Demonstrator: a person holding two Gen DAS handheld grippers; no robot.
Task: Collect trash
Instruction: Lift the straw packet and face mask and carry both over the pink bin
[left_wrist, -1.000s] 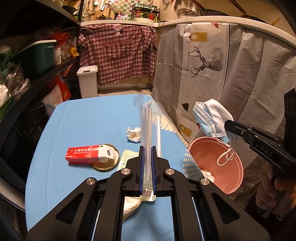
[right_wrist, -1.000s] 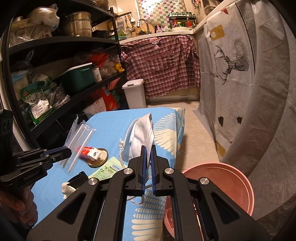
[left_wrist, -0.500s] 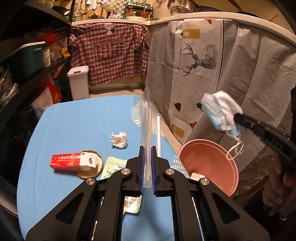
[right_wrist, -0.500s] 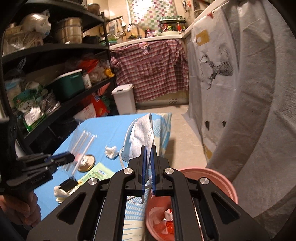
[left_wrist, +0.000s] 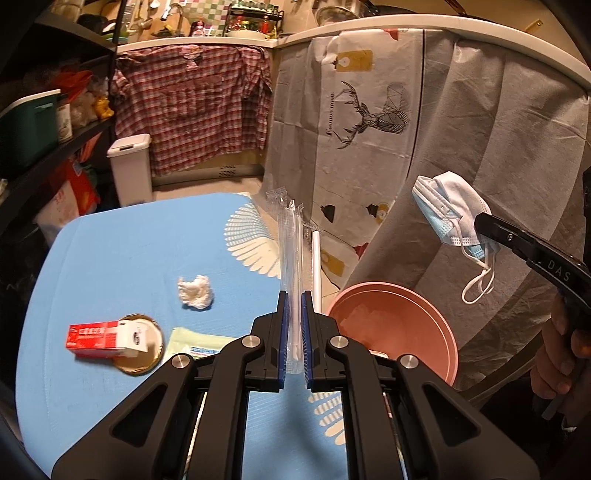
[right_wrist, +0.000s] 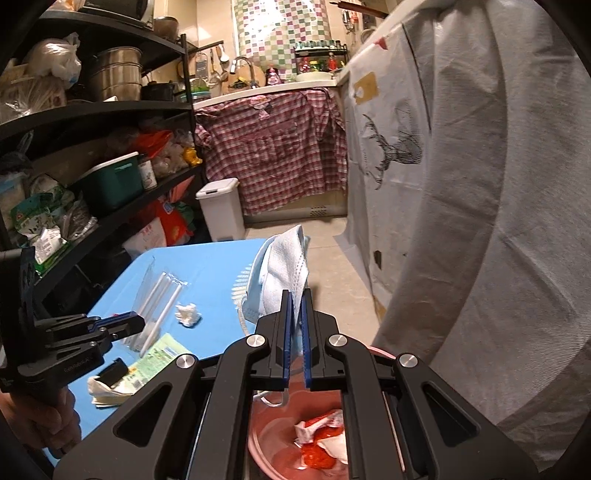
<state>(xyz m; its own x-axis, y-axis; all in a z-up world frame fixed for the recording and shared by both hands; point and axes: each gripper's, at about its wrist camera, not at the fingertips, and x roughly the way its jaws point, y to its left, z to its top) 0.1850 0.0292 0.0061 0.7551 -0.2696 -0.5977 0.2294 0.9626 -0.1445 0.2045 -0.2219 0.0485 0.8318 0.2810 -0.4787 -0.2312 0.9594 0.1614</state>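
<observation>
My left gripper (left_wrist: 294, 297) is shut on a clear plastic packet of white straws (left_wrist: 291, 251), held upright above the blue table (left_wrist: 122, 251); the packet also shows in the right wrist view (right_wrist: 157, 295). My right gripper (right_wrist: 294, 295) is shut on a light blue face mask (right_wrist: 282, 273), held above the pink basin (right_wrist: 266, 443) beside the table. The mask (left_wrist: 448, 210) hangs over the basin (left_wrist: 399, 317) in the left wrist view. The basin holds red and white wrappers (right_wrist: 321, 439).
On the table lie a crumpled white tissue (left_wrist: 195, 291), a red and white box (left_wrist: 105, 336) on a gold lid (left_wrist: 142, 345), and a green packet (left_wrist: 199, 341). Grey curtains (left_wrist: 480, 147) hang to the right. A dark shelf (right_wrist: 92, 155) stands to the left.
My right gripper has carried the mask rightwards off the table to above the pink basin. My left gripper has moved right with the straw packet still held.
</observation>
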